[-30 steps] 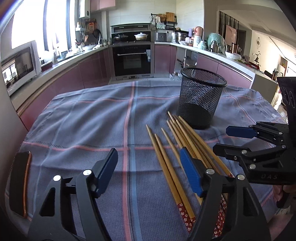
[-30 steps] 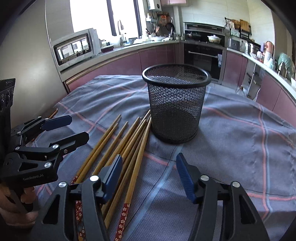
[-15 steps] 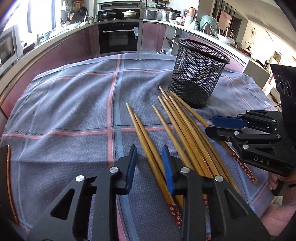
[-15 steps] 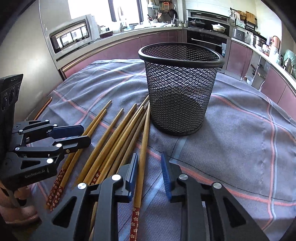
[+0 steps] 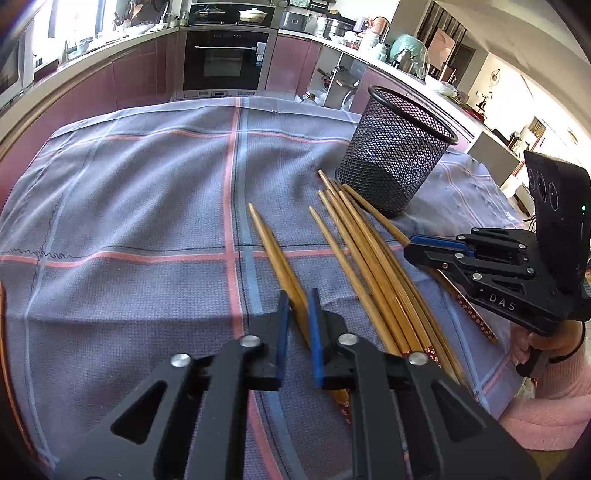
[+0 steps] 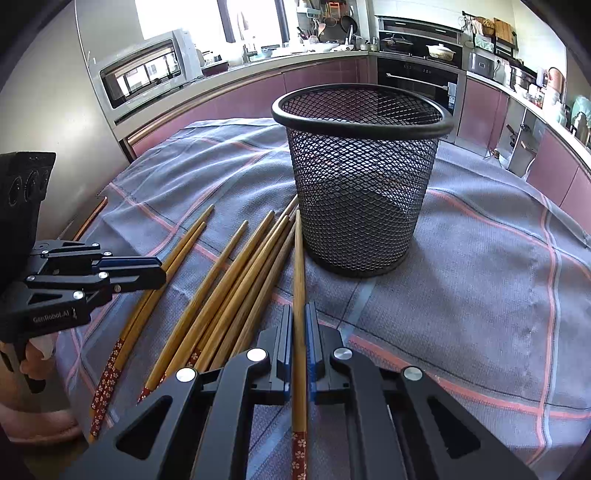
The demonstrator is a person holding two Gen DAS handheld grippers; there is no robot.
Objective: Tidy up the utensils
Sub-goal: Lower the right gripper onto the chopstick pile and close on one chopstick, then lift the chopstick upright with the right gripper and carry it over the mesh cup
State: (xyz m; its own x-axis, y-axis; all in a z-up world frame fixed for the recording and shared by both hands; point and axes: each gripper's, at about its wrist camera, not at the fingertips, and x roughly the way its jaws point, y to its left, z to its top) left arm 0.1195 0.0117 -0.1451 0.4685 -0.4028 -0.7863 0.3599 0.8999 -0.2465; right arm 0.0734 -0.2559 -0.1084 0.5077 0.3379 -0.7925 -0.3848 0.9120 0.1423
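Both grippers' fingers have closed on chopsticks (image 6: 299, 266); mesh basket (image 6: 360, 184) holds nothing

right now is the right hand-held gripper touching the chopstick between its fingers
Touching. The right wrist view shows the right hand-held gripper with both blue pads pressed against the chopstick, no gap either side.

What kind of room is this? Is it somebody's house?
Most likely a home kitchen. A built-in oven sits in the pink cabinets, a pot stands above it, and a microwave is on the counter. Chopsticks lie on a cloth-covered table.
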